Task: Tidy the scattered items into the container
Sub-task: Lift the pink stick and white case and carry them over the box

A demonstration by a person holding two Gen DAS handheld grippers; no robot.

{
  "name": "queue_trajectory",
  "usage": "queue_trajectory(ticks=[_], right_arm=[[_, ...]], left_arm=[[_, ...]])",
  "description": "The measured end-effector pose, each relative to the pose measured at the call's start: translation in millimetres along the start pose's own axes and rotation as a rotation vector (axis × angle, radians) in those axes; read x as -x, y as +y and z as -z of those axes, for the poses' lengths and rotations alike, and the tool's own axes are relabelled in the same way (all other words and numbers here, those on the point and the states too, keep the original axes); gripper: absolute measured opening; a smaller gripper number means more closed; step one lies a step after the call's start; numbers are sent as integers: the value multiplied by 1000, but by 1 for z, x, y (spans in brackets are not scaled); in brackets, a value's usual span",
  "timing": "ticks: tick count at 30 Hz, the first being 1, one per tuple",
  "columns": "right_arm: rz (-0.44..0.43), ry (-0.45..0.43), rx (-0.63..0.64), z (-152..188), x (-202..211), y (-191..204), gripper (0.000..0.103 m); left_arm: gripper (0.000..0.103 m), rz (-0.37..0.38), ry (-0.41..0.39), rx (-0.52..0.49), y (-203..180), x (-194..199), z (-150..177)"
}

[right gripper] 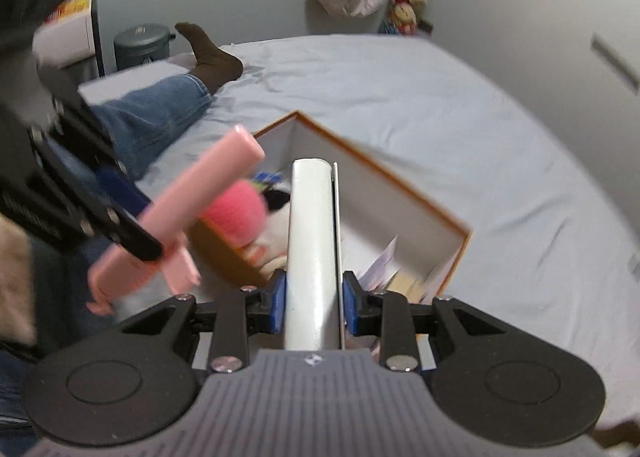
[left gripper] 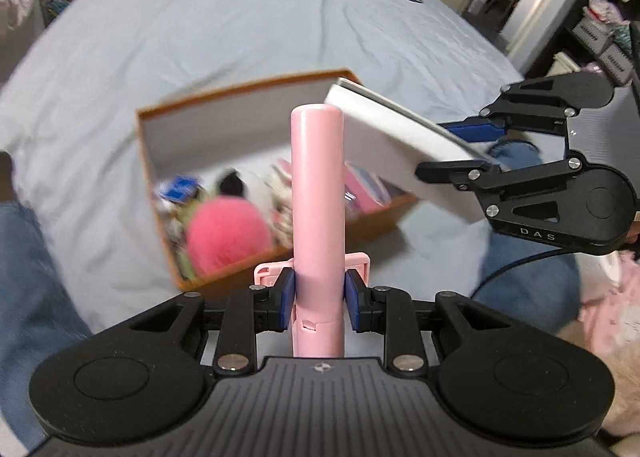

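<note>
Both tools are loaded and held above the bed, over the near side of the orange box [left gripper: 248,217], which sits open on the pale sheet [left gripper: 200,37] between the person's denim-clad legs [right gripper: 156,113]. The left gripper [left gripper: 319,297] is pinching a pink stick-like item [left gripper: 317,193] low on its body, blue pads [left gripper: 286,299] pressed to either side, so the long end runs out ahead of the jaws and points toward the box; gripped near one end like that, it looks set to go in nose-first w/o the jaws entering the box (my reading, not observed). The right gripper [right gripper: 314,305] is clamped on a white book-like item [right gripper: 314,241], held by its rounded spine, so the flat bulk hangs fwd over the box opening. In the left wrist view the white item [left gripper: 400,149] lies tilted, its far corner over the box's rim, w/ the right tool beside it. The box already holds a pink fluffy ball [left gripper: 226,233], a blue packet [left gripper: 178,187] and pink booklets [left gripper: 368,185]; free floor shows along the right wall in the right wrist view. Pose: both tools pitched downward, side by side and close, neither touching the box. Motion blur present, so fine detail of contents is uncertain.
</note>
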State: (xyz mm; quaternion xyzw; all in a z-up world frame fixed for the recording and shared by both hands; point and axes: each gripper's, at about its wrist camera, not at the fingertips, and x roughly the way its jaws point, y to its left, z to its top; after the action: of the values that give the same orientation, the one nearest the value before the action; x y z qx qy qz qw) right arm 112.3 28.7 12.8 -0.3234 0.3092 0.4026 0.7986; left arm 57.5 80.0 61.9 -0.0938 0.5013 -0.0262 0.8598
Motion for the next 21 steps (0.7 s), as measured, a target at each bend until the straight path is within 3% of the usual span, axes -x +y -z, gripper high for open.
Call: queue_trajectory(ticks=[5, 10, 17, 21], right_arm=[[101, 7, 227, -24, -34, 1, 31], [147, 8, 460, -34, -77, 6, 31], [156, -5, 754, -26, -138, 14, 31], [145, -7, 839, -25, -165, 17, 31]], left_arm=[[30, -132, 10, -109, 8, 2, -30], [30, -230, 28, -192, 21, -4, -55], [30, -281, 55, -273, 32, -18, -81], [31, -286, 77, -289, 33, -25, -88]])
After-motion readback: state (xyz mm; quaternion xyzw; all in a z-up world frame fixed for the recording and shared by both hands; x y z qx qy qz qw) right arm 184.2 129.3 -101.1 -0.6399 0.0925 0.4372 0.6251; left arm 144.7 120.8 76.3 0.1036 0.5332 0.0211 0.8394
